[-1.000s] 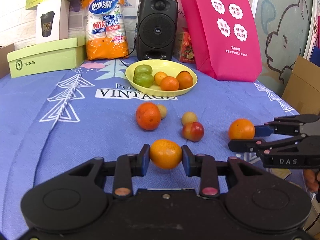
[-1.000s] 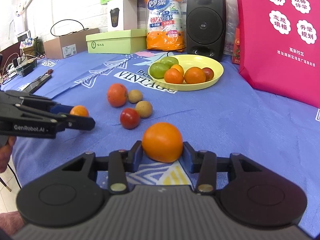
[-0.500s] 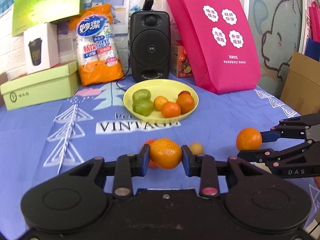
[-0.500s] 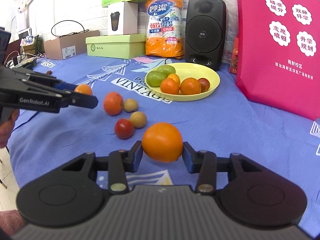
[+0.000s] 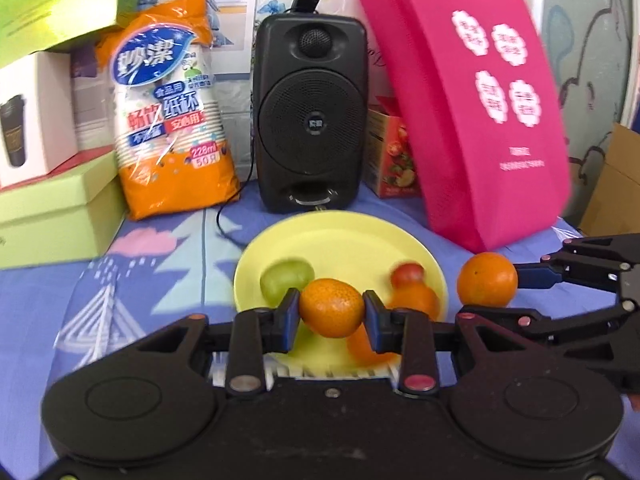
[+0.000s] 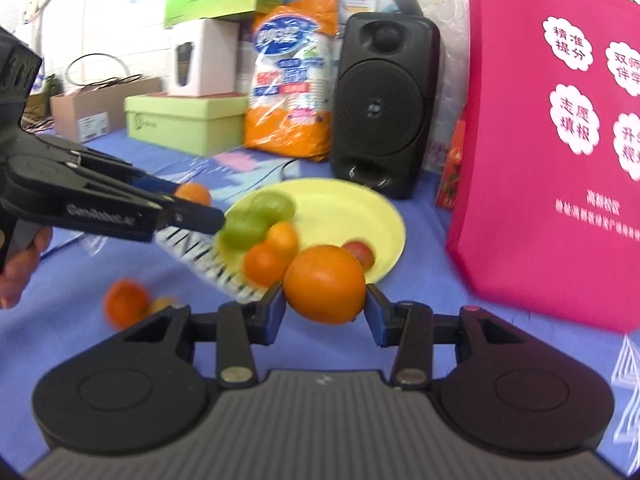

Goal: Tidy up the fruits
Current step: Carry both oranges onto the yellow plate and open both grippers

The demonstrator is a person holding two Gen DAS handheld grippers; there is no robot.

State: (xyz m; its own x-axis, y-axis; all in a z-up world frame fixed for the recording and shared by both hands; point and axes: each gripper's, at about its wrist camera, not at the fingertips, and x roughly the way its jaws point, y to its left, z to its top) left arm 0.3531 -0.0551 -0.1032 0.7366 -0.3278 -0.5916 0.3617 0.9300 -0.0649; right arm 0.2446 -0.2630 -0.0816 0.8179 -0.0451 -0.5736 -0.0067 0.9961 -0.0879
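My left gripper is shut on a small mandarin, held in the air over the near edge of the yellow plate. My right gripper is shut on a larger orange, held just in front of the same yellow plate. In the left wrist view the right gripper and its orange hang at the plate's right side. On the plate lie green fruits, oranges and a red fruit. The left gripper shows at the plate's left in the right wrist view.
A black speaker, an orange pack of paper cups and a pink bag stand close behind the plate. Green boxes sit at the back left. An orange and a small yellowish fruit lie on the blue cloth.
Both grippers have carried their fruit up off the cloth and forward to the plate, which now looms much nearer. The loose fruits on the cloth have dropped behind or below the view.
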